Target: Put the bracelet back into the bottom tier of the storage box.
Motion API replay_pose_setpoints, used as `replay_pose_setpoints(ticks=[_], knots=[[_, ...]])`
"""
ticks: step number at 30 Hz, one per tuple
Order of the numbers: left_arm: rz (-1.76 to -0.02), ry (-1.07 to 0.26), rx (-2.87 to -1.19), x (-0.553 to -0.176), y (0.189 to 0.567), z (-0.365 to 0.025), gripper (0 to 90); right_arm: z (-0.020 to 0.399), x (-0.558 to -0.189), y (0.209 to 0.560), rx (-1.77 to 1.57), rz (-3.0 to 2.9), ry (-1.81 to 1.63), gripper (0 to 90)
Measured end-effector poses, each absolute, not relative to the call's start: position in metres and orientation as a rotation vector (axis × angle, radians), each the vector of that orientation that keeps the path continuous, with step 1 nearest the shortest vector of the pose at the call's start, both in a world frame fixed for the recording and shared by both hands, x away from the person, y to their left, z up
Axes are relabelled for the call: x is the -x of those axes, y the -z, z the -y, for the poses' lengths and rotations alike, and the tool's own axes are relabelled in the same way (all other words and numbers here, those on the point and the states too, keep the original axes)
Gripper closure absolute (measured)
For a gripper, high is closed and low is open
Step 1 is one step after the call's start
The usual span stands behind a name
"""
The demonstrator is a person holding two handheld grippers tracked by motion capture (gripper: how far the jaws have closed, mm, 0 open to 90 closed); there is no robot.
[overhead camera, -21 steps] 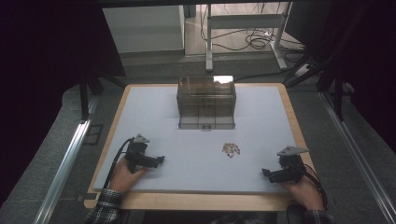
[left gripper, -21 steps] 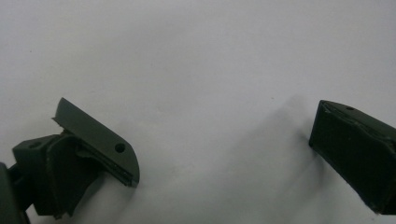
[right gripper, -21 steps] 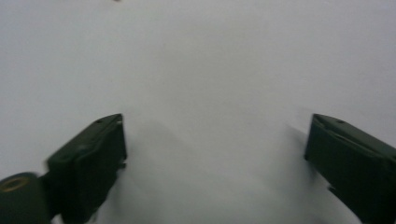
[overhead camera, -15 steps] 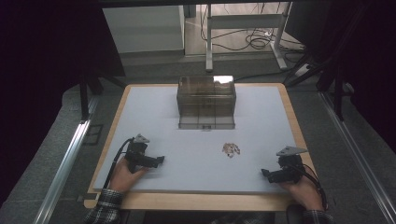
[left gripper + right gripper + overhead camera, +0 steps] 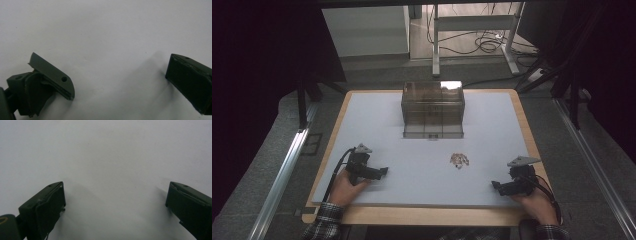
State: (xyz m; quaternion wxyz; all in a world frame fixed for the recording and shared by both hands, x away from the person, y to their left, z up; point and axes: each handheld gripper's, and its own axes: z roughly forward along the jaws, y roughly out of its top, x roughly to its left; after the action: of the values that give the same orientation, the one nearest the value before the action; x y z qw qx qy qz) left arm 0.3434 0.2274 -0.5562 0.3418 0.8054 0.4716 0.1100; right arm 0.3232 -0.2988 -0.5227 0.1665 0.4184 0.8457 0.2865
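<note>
Small brown object on the white desk, lying between my two claws and in front of the dark transparent box.
My left claw and right claw rest near the desk's front edge, well apart from the object; each has its jaws spread wide, holding nothing.

Small brownish object on the mat: too small to identify. Contents of the dark clear box: indistinct. Forearms cut off at the bottom edge.

Left gripper agape, right gripper agape
</note>
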Motion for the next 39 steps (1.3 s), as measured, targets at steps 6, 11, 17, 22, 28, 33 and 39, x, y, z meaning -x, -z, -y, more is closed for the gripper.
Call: replay_pose_setpoints(ticks=[6, 11, 17, 22, 28, 33, 39], knots=[[-1.226, -0.286, -2.094, -0.343, 0.556, -0.227, 0.0, 0.298, -0.324, 0.521, -1.196, -2.415, -0.797, 2.1], [-1.226, -0.286, -2.095, -0.343, 0.556, -0.227, 0.0, 0.296, -0.325, 0.520, -1.210, -2.418, -0.782, 2.3], [-1.226, -0.286, -2.094, -0.343, 0.556, -0.227, 0.0, 0.293, -0.325, 0.519, -1.215, -2.429, -0.771, 2.4], [-1.226, -0.286, -2.094, -0.343, 0.556, -0.227, 0.0, 0.291, -0.325, 0.516, -1.217, -2.437, -0.774, 2.5], [-1.226, -0.286, -2.094, -0.343, 0.556, -0.227, 0.0, 0.290, -0.325, 0.512, -1.256, -2.421, -0.799, 3.0], [-1.227, -0.286, -2.094, -0.343, 0.556, -0.227, 0.0, 0.287, -0.324, 0.510, -1.233, -2.419, -0.803, 2.9], [-1.227, -0.286, -2.094, -0.343, 0.556, -0.227, 0.0, 0.281, -0.326, 0.507, -1.182, -2.431, -0.773, 2.9]])
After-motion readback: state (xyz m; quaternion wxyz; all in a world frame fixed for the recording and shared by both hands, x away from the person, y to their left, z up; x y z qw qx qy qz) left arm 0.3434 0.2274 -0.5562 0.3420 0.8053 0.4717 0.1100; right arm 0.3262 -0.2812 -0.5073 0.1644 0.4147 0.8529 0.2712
